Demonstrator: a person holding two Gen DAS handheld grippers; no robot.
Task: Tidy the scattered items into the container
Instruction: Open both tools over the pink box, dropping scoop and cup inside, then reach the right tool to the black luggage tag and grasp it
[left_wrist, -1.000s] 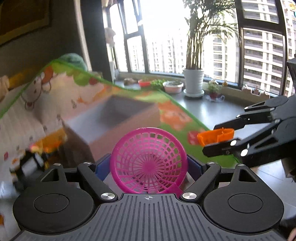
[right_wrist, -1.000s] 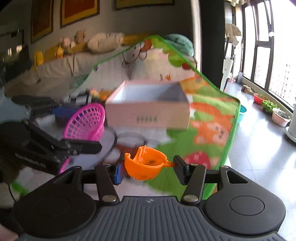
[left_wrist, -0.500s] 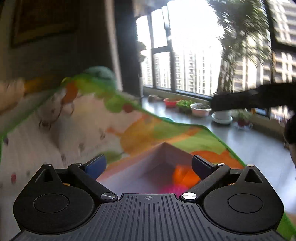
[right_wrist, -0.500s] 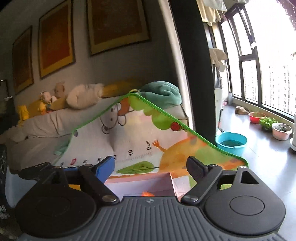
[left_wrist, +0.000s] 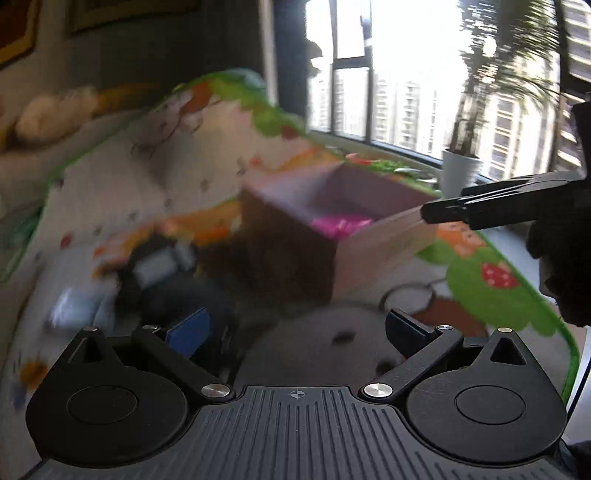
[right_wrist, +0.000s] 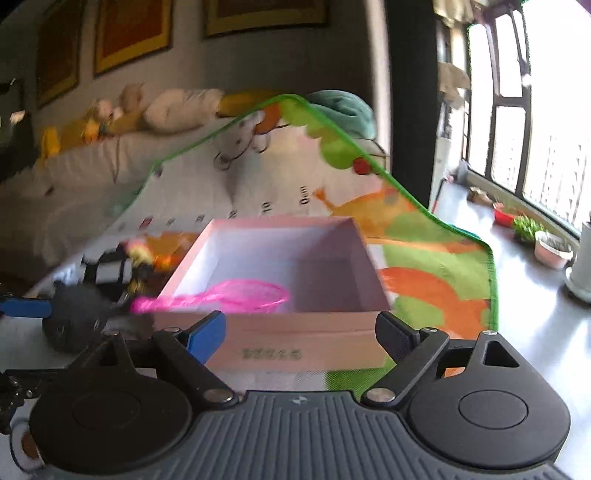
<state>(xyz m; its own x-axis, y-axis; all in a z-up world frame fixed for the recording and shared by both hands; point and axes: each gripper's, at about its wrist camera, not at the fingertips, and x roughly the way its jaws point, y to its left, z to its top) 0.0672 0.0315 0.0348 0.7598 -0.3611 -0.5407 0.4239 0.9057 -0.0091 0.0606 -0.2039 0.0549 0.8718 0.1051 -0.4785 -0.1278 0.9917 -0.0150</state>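
Note:
A pink cardboard box (right_wrist: 306, 343) stands on the play mat (right_wrist: 424, 229), just beyond my right gripper (right_wrist: 301, 332), which is open and empty. The pink mesh basket (right_wrist: 240, 293) lies inside the box, blurred, its edge towards the left wall. In the left wrist view the box (left_wrist: 384, 236) is farther off, with the basket (left_wrist: 340, 225) showing inside. My left gripper (left_wrist: 295, 330) has its jaws opening wide over the mat with nothing between them. The right gripper (left_wrist: 428, 213) reaches in from the right beside the box. No orange piece shows.
Blurred toys (right_wrist: 136, 258) and a dark round thing (right_wrist: 74, 317) lie on the mat left of the box, also seen as toys (left_wrist: 159, 262) ahead of my left gripper. A sofa with plush toys (right_wrist: 177, 107) is behind; potted plants (right_wrist: 554, 247) stand by the window.
A second ago the left gripper held the pink basket and the right an orange scoop. Both opened over the box and have drawn back empty; the basket now lies in the box.

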